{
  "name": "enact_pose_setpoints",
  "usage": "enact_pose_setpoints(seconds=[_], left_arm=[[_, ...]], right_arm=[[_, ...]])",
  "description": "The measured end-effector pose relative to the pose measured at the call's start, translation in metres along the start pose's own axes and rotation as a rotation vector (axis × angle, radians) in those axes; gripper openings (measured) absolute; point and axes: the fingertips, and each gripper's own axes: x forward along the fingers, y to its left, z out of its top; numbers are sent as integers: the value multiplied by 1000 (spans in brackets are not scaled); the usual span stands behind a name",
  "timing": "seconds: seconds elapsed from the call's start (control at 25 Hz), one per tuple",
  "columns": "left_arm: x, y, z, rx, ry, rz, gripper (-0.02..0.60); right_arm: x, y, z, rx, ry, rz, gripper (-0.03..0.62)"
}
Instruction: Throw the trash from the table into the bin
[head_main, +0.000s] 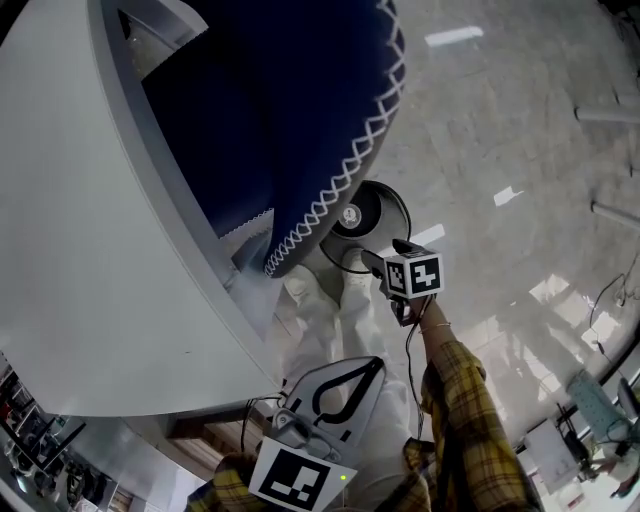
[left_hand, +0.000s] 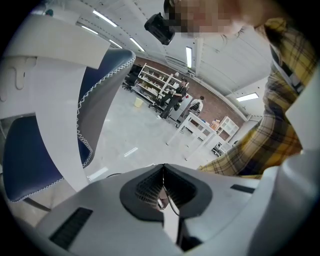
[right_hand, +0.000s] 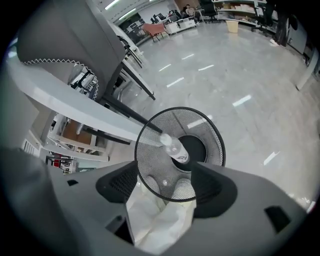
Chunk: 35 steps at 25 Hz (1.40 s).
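While the right gripper (right_hand: 167, 187) hangs above the floor, we have its jaws clamped on a crumpled white wad (right_hand: 157, 222), paper or thin plastic by the look of it. That wad is the trash in hand. It sits between the pads, off the table (head_main: 90, 250) and not yet in the bin.

Looking along those jaws, we see the black wire-mesh bin (right_hand: 150, 160) standing on the polished floor, its mouth open toward us. A clear plastic bottle (right_hand: 174, 147) already lies inside against the mesh, with a couple of pale items lower down that we cannot name. From the right gripper view the wad lines up with the near edge of the rim rather than the middle of the mouth.

Our left gripper (left_hand: 163, 170) is held low and close to the body. Its jaws are together and nothing is caught between them. Beside the table edge hangs a blue padded piece with white zigzag stitching (head_main: 290, 100), which partly covers the bin in the head view.

We judge this to be the drop step, nearly complete for this piece. The next move calls for carrying the wad a little further over the mouth, then parting the jaws so it falls clear of the rim. A light wad may cling to a pad or drift, so we would release low.
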Motion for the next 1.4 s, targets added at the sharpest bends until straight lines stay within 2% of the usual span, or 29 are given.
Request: enact_pose_setpoints(seconds=[0.16, 0.48, 0.68, 0.88, 1.04, 1.24, 1.4], left_arm=[[-6, -4, 18, 6, -33, 13, 9], [-27, -24, 81, 26, -153, 52, 9], [-34, -42, 121, 41, -185, 49, 9], [-45, -65, 164, 76, -195, 51, 9], [-68, -85, 195, 107, -224, 65, 9], [-104, -107, 233, 155, -285, 107, 9], [-141, -117, 252, 148, -345, 153, 9]], right_arm=[[-21, 11, 6, 12, -12, 13, 311], [-82, 42, 28, -4, -71, 28, 310], [-131, 68, 49, -28, -119, 56, 299], [-193, 94, 75, -78, -186, 79, 179], [-242, 118, 78, -115, -217, 74, 41], [-307, 149, 90, -188, -309, 81, 3], [-357, 185, 98, -245, -367, 129, 0]])
